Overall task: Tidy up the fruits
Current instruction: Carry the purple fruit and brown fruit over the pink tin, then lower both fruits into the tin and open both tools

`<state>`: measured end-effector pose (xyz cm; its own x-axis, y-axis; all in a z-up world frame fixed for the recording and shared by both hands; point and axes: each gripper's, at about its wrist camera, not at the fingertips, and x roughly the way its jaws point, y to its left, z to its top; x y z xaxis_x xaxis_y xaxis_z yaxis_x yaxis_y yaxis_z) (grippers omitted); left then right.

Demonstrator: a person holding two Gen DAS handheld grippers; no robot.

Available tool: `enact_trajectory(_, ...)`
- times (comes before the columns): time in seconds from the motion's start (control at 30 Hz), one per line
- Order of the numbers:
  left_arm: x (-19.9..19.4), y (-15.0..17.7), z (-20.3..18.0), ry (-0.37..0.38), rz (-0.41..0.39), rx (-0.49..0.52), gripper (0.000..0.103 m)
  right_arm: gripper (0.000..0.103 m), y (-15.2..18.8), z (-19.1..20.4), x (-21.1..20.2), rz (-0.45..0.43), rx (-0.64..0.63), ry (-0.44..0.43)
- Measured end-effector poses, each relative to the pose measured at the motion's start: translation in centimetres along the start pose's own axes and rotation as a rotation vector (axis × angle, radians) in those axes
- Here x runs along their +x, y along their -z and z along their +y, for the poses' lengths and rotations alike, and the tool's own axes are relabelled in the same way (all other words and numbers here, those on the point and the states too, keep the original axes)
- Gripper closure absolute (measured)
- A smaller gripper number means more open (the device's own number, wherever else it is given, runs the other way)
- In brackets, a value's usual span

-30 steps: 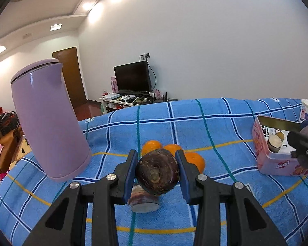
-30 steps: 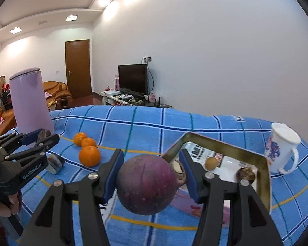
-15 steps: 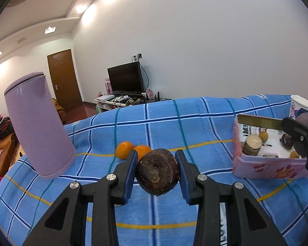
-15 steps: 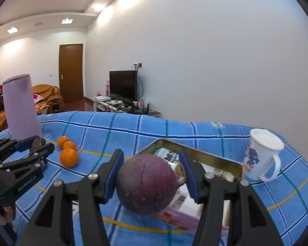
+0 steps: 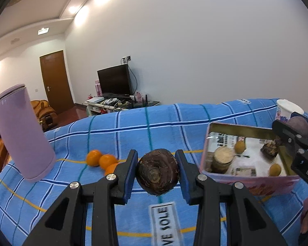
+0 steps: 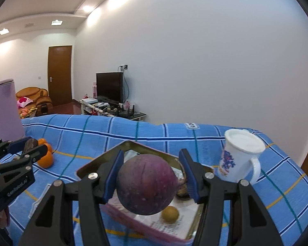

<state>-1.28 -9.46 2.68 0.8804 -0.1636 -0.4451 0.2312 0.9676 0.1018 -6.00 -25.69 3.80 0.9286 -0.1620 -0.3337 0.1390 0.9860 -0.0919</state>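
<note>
**Both grippers loaded, tin is the drop target**

Blue checked surface (image 5: 174, 123) carries it all. Pink tin (image 5: 207, 157) already holds several pieces, little free floor. Right gripper (image 6: 151, 181) fingers clamped on purple round fruit (image 6: 146, 184), hanging over the tin. Left gripper (image 5: 157, 171) fingers clamped on brown rough fruit (image 5: 157, 174), short of the tin. Oranges (image 5: 104, 162) loose behind it.

Risks: purple fruit lands on pieces inside and rolls out; the grippers collide at the tin; mug (image 6: 239, 155) beside the tin gets knocked
</note>
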Motion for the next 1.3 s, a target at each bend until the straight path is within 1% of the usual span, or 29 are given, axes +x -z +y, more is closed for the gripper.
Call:
enact_trajectory(0.13,0.3,-0.6,-1.8,0.028,-0.001,0.007,0.063,0.044,0.0,-1.4,0.5,0.007,0.007,0.027)
enact_trajectory(0.3,0.8,-1.1,-4.2,0.062,0.001,0.019,0.063,0.044,0.1,-3.5,1.7,0.037,0.029,0.071)
enact_trajectory(0.57,2.4,-1.6,-7.8,0.115,0.026,0.036,0.063,0.044,0.2,-5.9,3.3,0.089,0.081,0.106)
enact_trajectory(0.7,3.5,-1.6,-9.1,0.129,0.051,0.041,0.063,0.044,0.5,-6.4,4.8,0.153,0.095,0.106)
enact_trajectory(0.87,4.6,-1.3,-9.8,0.128,0.084,0.048,0.063,0.044,0.8,-6.3,6.1,0.203,0.083,0.091)
enact_trajectory(1.0,5.2,-1.3,-9.8,0.129,0.111,0.041,0.063,0.044,1.0,-6.3,7.0,0.245,0.074,0.060)
enact_trajectory(1.17,6.0,-1.2,-10.5,0.127,0.156,0.069,0.063,0.044,1.2,-6.6,8.2,0.301,0.087,0.028)
enact_trajectory(1.3,6.4,-1.1,-11.2,0.128,0.185,0.095,0.063,0.044,1.3,-6.6,8.2,0.309,0.083,0.018)
